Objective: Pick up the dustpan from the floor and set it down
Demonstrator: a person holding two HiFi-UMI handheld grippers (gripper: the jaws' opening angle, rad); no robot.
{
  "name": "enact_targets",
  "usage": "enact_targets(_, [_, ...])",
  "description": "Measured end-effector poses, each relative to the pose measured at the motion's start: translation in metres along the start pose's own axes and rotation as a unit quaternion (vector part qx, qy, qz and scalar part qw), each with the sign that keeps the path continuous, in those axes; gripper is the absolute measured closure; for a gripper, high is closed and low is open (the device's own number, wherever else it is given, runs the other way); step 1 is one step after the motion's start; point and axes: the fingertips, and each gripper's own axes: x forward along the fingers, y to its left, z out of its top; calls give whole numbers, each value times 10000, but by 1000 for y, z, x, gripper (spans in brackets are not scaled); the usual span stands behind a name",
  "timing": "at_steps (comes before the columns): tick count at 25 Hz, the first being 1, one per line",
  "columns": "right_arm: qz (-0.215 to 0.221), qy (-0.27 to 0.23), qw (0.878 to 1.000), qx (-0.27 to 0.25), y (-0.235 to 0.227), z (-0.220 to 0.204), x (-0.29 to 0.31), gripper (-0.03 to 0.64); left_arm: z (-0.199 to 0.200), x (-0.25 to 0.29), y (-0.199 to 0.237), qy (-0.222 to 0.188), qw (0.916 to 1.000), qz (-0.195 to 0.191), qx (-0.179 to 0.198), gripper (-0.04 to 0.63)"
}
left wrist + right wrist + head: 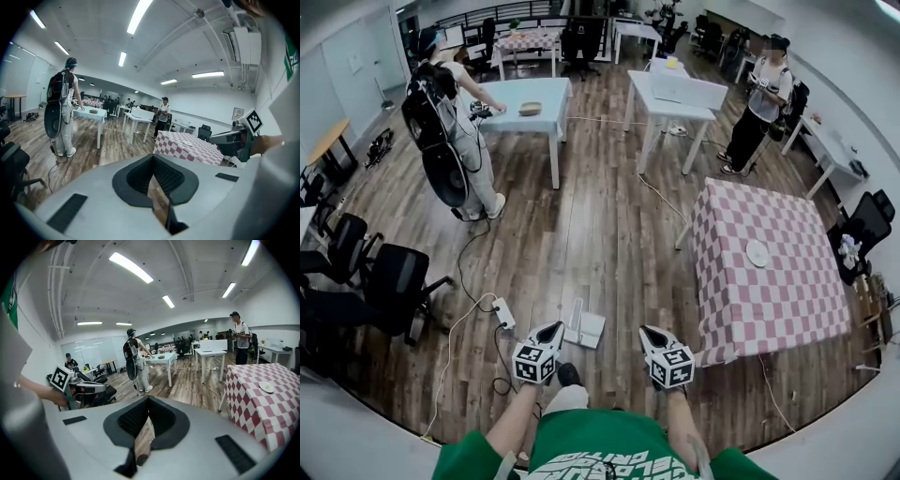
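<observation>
In the head view a white dustpan [585,329] lies flat on the wooden floor just ahead of me, between my two grippers. My left gripper [551,329] is held just left of it, and my right gripper [650,334] a little further off to its right. Both hang above the floor, apart from the dustpan. In the left gripper view the left gripper [152,159] has its jaws closed together, with nothing between them. The right gripper [148,401] looks the same in its own view, shut and empty. Neither gripper view shows the dustpan.
A table with a pink checked cloth [769,281] stands close on the right. A power strip [504,314] with trailing cables lies left of the dustpan, and black office chairs [394,277] stand further left. Two people [450,131] [759,103] stand by white tables [530,98] farther away.
</observation>
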Motion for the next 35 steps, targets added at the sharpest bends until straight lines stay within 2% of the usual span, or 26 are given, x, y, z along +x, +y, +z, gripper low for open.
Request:
enact_targets(12, [-185,-76,9997,160,-12,27,70,609,21,58,47,138,9992,-366,44,591])
enact_targets(19, [9,21,9999,112,10,32,107,609,36,72,71,108,9989,-451,37,591])
enact_targets(26, [77,22,9997,225,1,36,121,609,36,82,80,221,9990,-382,28,591])
enact_targets(35, [345,60,9994,46,-42,63,135,609,46,108,71,150,9999,-55,-31,591])
